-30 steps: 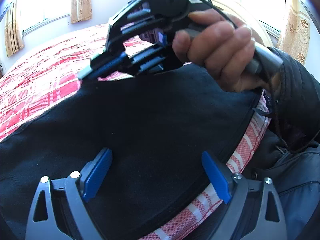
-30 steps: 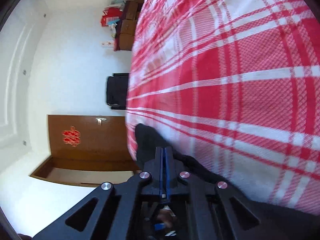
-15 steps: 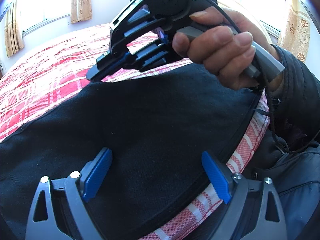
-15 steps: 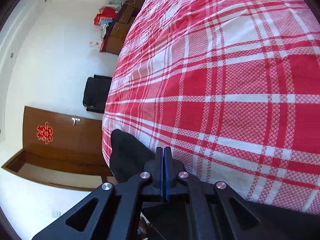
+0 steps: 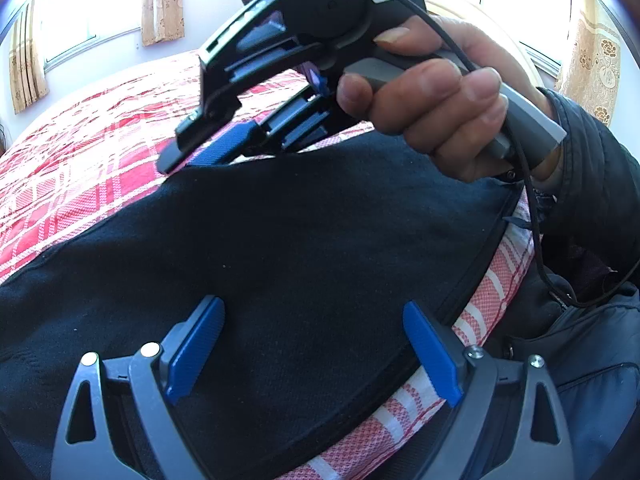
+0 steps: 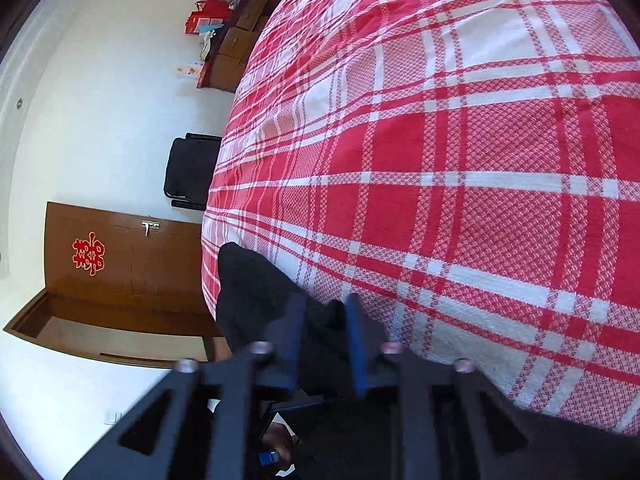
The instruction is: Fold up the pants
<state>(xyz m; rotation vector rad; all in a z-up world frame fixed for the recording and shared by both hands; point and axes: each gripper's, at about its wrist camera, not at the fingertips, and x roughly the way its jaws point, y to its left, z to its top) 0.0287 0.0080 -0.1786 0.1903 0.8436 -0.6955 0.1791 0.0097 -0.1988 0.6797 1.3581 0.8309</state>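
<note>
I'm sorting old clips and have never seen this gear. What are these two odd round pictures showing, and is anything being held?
No robot here: a person holds a trigger-handled clamp tool in each hand, each with a wide-angle camera looking along its jaws. One picture looks out from the left gripper, open above black pants on a red plaid bedspread; the right hand appears there too. The other looks from the right gripper, whose jaws are opening with a fold of pants between them.

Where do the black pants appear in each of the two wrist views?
Left wrist view: black pants fill the centre and lower left, under the open left gripper.
Right wrist view: black pants at bottom centre, between the opening right gripper.
Shared landmark: red plaid bedspread.
</note>
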